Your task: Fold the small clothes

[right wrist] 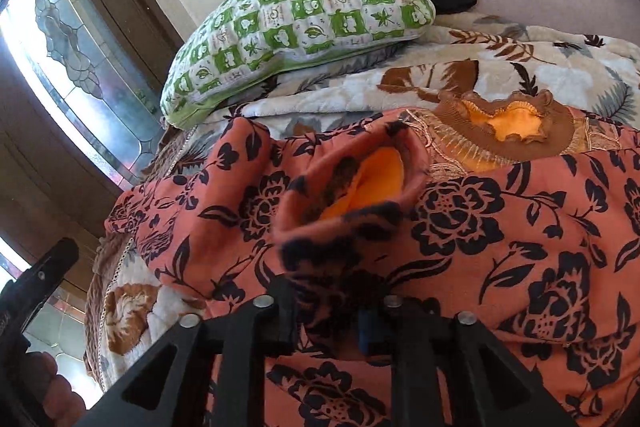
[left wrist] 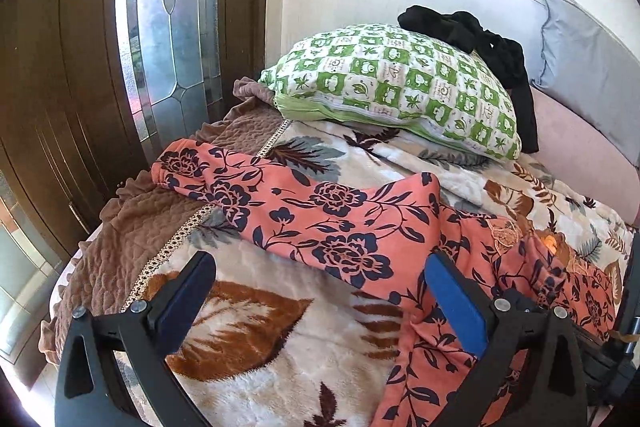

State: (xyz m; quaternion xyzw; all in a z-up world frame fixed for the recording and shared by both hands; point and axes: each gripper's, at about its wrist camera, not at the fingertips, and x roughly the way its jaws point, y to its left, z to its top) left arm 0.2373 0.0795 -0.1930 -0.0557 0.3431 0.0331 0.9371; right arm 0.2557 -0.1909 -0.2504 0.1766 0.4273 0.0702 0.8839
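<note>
A small coral top with dark blue flowers [left wrist: 340, 223] lies spread on the leaf-print blanket [left wrist: 288, 347], one sleeve stretched to the left. My left gripper [left wrist: 320, 275] is open just in front of the garment's lower edge, its blue-padded fingers [left wrist: 456, 299] wide apart, the right one over the cloth. In the right wrist view the same top [right wrist: 500, 219] fills the frame, with its brown ruffled collar [right wrist: 500, 123] and orange lining showing. My right gripper [right wrist: 332, 315] is shut on a bunched sleeve cuff of the top [right wrist: 348, 195], which stands up from the jaws.
A green-and-white checked pillow [left wrist: 400, 87] lies at the bed's head with a black garment [left wrist: 480, 39] draped over it. A brown quilted bedspread [left wrist: 132, 227] covers the bed's left edge. A wooden door with leaded glass [left wrist: 168, 7] stands left. A grey cushion [left wrist: 592, 67] leans on the wall.
</note>
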